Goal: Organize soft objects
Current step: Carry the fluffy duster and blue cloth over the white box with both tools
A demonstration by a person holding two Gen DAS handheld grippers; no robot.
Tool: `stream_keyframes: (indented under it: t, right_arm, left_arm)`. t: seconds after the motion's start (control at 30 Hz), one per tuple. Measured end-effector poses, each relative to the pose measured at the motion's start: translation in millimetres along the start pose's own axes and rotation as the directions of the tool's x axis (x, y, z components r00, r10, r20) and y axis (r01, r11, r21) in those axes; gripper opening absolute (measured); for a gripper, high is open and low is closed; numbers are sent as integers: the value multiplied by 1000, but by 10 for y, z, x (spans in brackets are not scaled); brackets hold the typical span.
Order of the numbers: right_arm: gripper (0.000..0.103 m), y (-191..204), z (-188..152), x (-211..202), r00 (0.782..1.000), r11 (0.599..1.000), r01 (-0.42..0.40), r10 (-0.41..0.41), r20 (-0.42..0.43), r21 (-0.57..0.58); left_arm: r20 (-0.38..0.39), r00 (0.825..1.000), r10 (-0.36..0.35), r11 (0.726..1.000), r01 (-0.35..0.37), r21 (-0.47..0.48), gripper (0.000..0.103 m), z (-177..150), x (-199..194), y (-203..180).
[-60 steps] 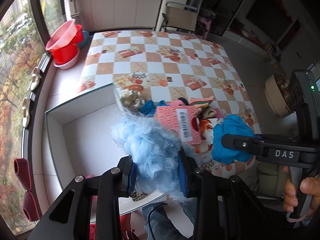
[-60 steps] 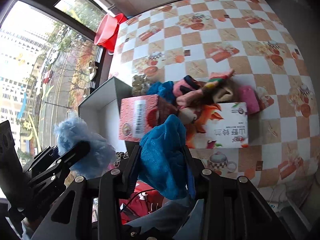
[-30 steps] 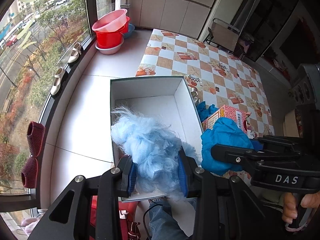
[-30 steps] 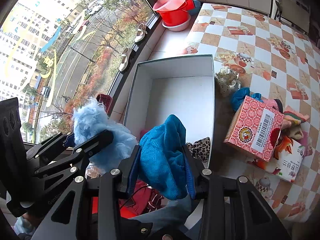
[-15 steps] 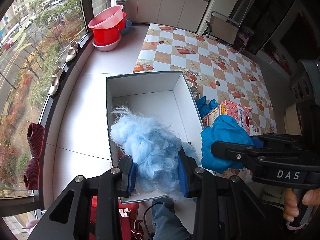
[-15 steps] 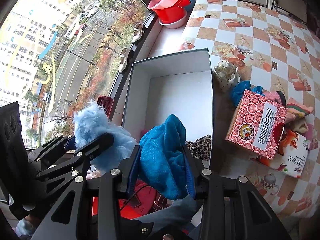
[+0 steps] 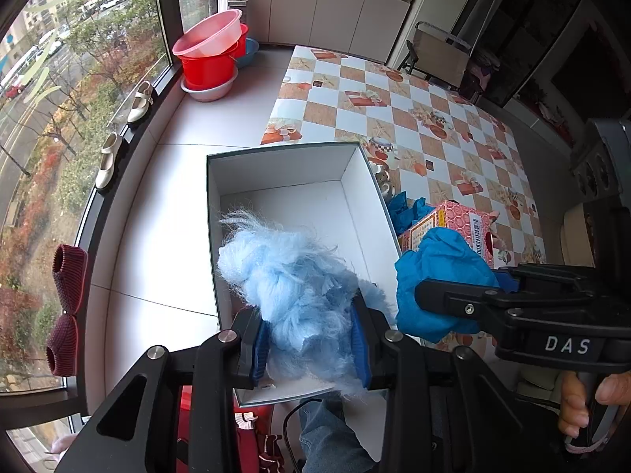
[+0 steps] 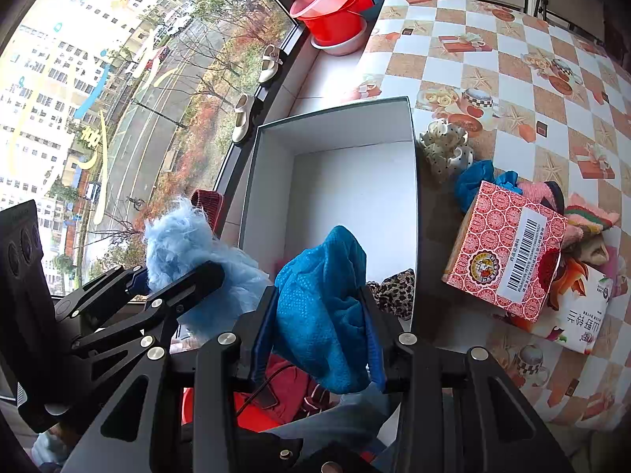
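My left gripper (image 7: 311, 339) is shut on a fluffy light blue soft item (image 7: 292, 276), held over the near end of an open white box (image 7: 276, 165). My right gripper (image 8: 317, 339) is shut on a teal blue cloth (image 8: 323, 295), held above the box's near edge (image 8: 335, 112). The right gripper also shows in the left wrist view (image 7: 453, 295) beside the box, with the teal cloth (image 7: 437, 272). The fluffy item shows in the right wrist view (image 8: 185, 244). A leopard-print piece (image 8: 394, 291) lies in the box's near right corner.
On the checkered table (image 8: 512, 59), right of the box, lie a white dotted scrunchie (image 8: 443, 146), blue cloth (image 8: 473, 181), a red patterned carton (image 8: 508, 248), a white printed pack (image 8: 575, 315) and pink and striped soft items (image 8: 591, 220). Red basins (image 7: 209, 51) and shoes (image 7: 106, 157) sit by the window.
Both grippers, still holding their items, swung left from over the table pile to above the open box, then shifted slightly; the box now sits more centred under them.
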State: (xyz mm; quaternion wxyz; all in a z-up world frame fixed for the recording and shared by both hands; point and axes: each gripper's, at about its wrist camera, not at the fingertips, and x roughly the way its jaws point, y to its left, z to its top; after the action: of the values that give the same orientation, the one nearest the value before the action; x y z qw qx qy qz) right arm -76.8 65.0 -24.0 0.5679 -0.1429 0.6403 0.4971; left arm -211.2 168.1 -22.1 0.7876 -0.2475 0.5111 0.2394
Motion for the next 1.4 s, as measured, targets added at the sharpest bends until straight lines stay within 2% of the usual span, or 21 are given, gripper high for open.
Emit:
stream_keyframes:
  t: [1.4]
  right_arm:
    - [41, -4, 52, 41, 1000, 1000, -3, 3, -19, 3]
  left_arm:
    - [-20, 1000, -3, 1000, 3, -11, 37, 24, 126, 84]
